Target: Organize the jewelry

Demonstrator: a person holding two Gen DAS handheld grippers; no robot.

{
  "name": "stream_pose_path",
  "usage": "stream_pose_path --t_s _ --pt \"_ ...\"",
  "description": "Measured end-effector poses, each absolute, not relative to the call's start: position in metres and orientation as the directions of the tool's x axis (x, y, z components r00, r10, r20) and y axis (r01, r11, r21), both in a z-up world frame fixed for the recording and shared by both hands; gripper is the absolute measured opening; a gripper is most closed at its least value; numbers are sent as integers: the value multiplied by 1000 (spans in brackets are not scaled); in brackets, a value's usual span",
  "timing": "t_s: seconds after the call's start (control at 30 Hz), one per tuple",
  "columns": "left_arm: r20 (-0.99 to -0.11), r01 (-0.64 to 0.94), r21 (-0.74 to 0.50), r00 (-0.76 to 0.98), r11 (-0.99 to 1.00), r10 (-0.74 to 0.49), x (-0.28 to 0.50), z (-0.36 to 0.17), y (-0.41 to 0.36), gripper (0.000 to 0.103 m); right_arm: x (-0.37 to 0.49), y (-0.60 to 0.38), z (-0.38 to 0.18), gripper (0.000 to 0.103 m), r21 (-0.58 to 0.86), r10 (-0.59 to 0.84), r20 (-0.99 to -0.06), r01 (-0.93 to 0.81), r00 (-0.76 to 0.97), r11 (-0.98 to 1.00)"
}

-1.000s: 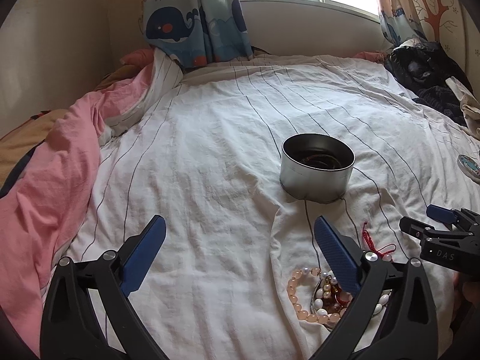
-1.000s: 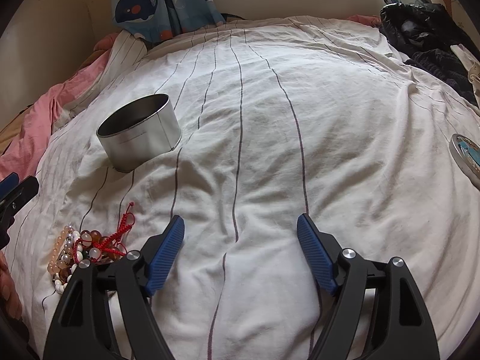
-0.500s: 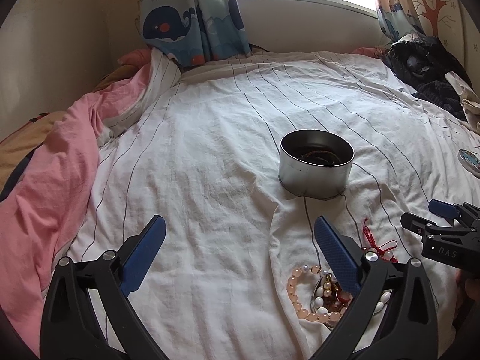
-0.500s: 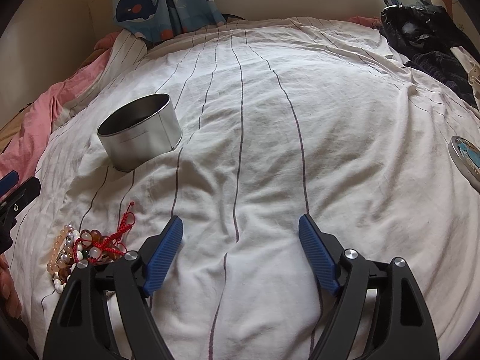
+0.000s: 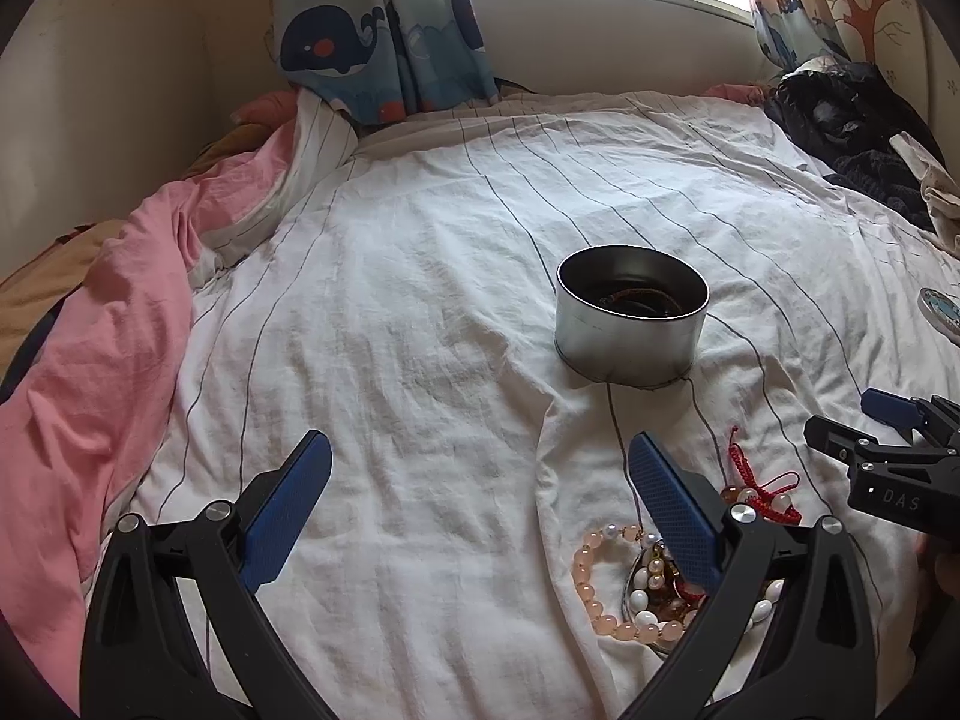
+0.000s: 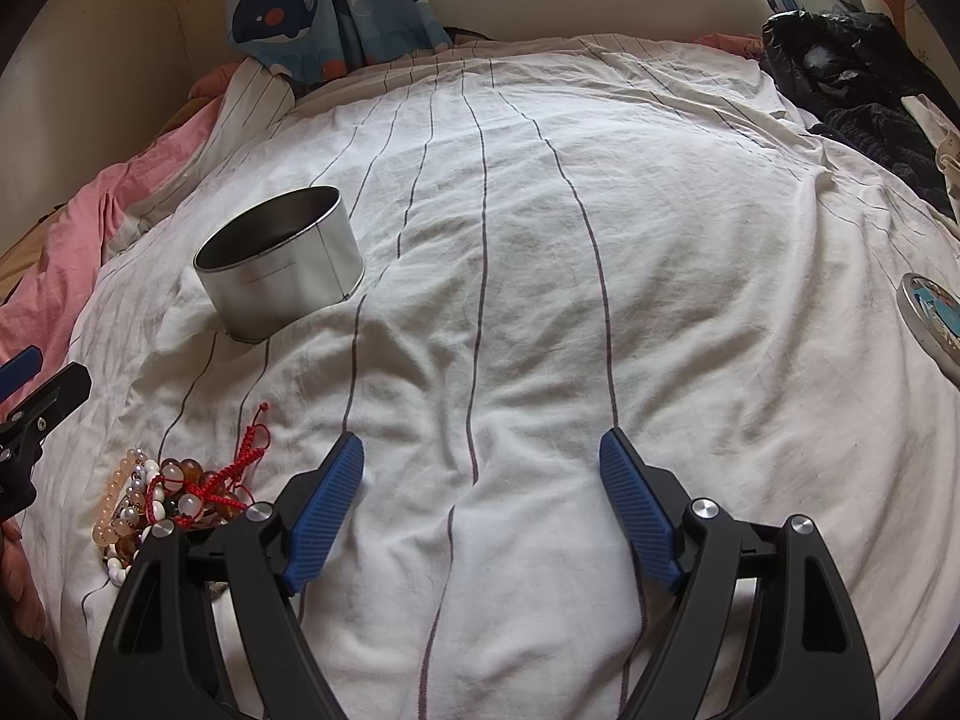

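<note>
Left gripper (image 5: 480,462) released, nothing between its jaws; jewelry pile (image 5: 654,576) lies on the striped sheet (image 5: 390,312) just under its right finger. Right gripper (image 6: 480,462) also spread, empty, pile at its left; tin (image 5: 630,324) sits beyond.

Shiny metal tin (image 5: 627,342), creased cloth sheet (image 5: 420,300)
</note>
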State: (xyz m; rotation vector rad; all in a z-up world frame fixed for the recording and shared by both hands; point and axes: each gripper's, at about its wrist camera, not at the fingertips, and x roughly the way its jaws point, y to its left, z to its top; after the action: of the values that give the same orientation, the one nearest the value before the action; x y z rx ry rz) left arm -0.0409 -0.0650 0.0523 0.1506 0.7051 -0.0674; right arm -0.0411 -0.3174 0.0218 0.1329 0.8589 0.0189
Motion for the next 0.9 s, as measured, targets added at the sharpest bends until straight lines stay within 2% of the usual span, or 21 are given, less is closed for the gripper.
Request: stream_pose_path --t_s 0.73,0.8,0.9 --pt "-654 127 131 756 983 -10 -40 51 -69 95 -41 -316 22 79 123 69 -754 36 654 992" --pt "-667 149 121 744 981 -30 -39 51 -69 95 -41 -316 22 79 123 70 -754 36 654 992" --pt "-716 255 74 686 964 -126 -36 51 -61 96 -41 -317 22 79 128 74 -753 35 654 991"
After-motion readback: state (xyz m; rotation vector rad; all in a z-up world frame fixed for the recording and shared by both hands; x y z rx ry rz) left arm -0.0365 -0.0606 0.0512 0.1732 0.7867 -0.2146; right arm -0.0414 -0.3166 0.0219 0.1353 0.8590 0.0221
